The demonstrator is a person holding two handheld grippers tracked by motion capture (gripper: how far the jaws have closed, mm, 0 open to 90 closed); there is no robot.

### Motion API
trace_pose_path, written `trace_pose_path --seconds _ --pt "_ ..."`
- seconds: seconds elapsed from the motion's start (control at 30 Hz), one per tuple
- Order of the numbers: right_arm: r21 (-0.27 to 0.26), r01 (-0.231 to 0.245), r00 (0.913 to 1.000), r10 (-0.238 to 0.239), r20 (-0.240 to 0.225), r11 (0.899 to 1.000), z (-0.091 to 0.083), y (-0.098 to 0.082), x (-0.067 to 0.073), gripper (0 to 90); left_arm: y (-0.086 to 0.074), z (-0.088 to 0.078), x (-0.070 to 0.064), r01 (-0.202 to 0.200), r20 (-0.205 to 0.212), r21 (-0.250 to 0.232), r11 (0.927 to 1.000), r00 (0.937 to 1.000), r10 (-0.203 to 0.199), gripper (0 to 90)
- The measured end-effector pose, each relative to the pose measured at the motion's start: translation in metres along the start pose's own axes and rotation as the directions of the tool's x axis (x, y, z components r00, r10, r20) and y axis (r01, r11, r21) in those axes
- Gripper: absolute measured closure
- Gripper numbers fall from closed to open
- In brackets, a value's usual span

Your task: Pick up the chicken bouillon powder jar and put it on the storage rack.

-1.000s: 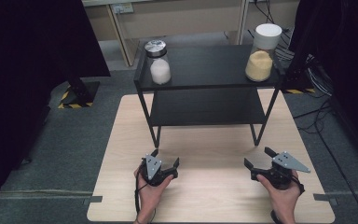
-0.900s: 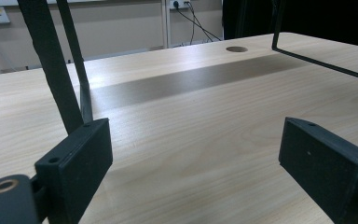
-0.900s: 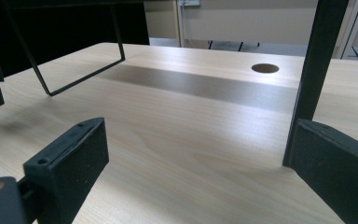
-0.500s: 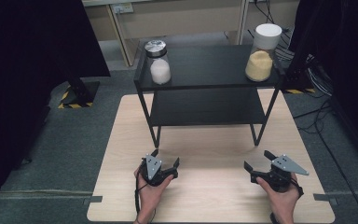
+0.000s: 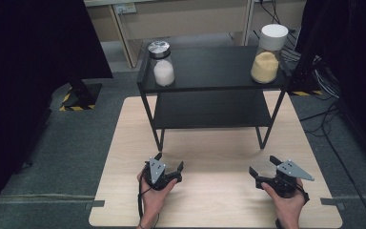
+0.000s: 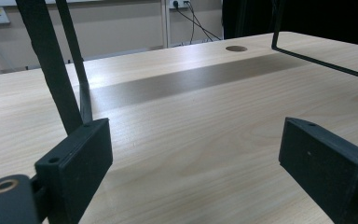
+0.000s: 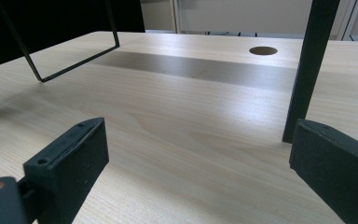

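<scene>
A black two-tier shelf (image 5: 214, 83) stands on the far half of a light wooden table (image 5: 124, 143). On its top tier sit a glass jar with a silver lid and white contents (image 5: 162, 65) at the left and a jar with a white lid and yellow contents (image 5: 268, 55) at the right. My left gripper (image 5: 169, 161) rests near the table's front edge, held by a hand, open and holding nothing. My right gripper (image 5: 262, 164) is level with it farther right, also open and holding nothing. In the left gripper view, the left gripper (image 6: 196, 158) faces a shelf leg (image 6: 51, 65). In the right gripper view, the right gripper (image 7: 200, 163) faces another leg (image 7: 307, 70).
The lower tier of the shelf (image 5: 212, 112) holds nothing. A round cable hole (image 7: 263, 50) lies in the tabletop beyond the shelf. Grey floor surrounds the table, with a black stand on a striped base (image 5: 78, 95) at the left and cables (image 5: 324, 86) at the right.
</scene>
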State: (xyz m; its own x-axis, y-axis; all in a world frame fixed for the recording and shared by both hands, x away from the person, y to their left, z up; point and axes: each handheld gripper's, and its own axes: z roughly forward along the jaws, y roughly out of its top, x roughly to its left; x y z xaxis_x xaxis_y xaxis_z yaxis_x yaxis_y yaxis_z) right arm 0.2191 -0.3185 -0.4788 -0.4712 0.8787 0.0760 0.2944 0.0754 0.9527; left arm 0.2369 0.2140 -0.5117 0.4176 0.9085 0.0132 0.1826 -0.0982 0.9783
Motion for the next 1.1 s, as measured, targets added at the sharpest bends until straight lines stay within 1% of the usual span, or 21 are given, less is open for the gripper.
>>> trace_pose_path --seconds 0.2,0.8,1.1 --pt "0.005 0.004 1.0000 -0.004 0.003 1.000 0.0009 -0.0007 0.0006 4.7 0.0000 0.0000 0.0002 0.000 0.001 0.000 1.0000 1.0000 0.000 8.9" --pt "0.021 0.018 0.9990 -0.019 0.041 1.000 0.0046 -0.0035 0.0003 4.7 0.0000 0.0000 0.0001 -0.001 0.001 0.000 1.0000 1.0000 0.001 8.9" --pt "0.024 0.019 0.9988 -0.020 0.044 1.000 0.0051 -0.0033 -0.0007 4.7 0.0005 0.0002 -0.0002 -0.002 0.000 0.003 1.0000 1.0000 0.002 8.9"
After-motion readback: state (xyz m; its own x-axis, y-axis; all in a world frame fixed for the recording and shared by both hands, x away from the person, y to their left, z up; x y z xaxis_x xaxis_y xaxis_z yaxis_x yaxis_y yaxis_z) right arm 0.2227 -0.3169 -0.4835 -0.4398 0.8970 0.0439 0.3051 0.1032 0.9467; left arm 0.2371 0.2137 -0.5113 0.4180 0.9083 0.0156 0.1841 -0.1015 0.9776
